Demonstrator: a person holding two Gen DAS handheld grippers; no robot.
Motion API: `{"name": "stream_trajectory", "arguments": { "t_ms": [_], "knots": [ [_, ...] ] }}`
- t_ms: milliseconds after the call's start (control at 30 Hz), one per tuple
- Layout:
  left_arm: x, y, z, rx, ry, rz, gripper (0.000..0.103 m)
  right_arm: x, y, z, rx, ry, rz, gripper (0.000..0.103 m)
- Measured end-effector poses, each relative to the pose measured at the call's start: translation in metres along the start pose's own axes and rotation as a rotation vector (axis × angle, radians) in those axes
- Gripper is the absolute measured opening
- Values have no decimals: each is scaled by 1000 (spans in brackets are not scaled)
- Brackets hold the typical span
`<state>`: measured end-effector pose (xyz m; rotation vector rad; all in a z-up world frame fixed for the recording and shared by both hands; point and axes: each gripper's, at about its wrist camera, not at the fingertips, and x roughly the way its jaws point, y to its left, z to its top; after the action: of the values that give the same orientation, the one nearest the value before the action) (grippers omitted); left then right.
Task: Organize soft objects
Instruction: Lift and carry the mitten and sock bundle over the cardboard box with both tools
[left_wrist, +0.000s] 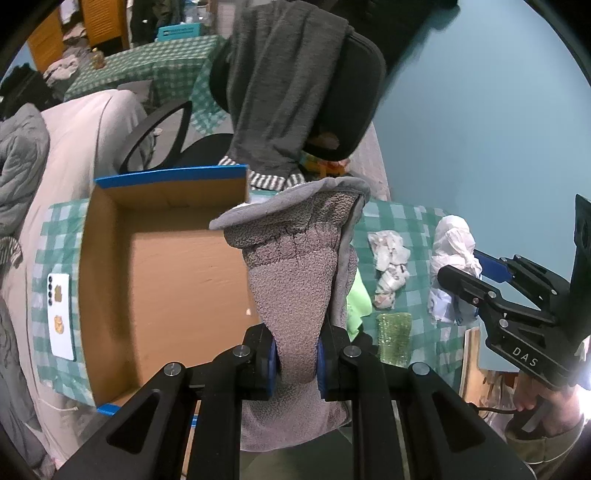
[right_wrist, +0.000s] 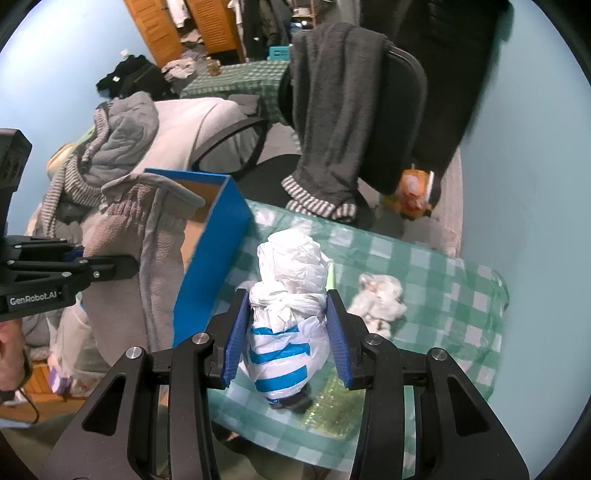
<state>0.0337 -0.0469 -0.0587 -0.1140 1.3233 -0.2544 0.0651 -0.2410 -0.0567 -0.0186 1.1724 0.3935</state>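
left gripper (left_wrist: 295, 360) clamps a grey fleece cloth (left_wrist: 295, 266) hanging at the open cardboard box (left_wrist: 110, 236); right gripper (right_wrist: 291, 332) pinches a knotted white plastic bag (right_wrist: 290, 295) over the checked table (right_wrist: 443, 288) (carry step, judged). next: lower both into the box, then release.

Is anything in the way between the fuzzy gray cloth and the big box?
Nothing visible is. The left gripper is shut on the fuzzy gray cloth, which hangs right beside the open cardboard box. The box looks empty inside, and no object sits between cloth and opening.
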Motion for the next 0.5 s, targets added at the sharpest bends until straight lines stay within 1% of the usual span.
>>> {"name": "stream_trajectory", "arguments": {
  "t_ms": [500],
  "knots": [
    [-22, 52, -8, -85, -38, 28, 16, 19, 59, 24, -94, 6, 76, 41]
  ]
}}
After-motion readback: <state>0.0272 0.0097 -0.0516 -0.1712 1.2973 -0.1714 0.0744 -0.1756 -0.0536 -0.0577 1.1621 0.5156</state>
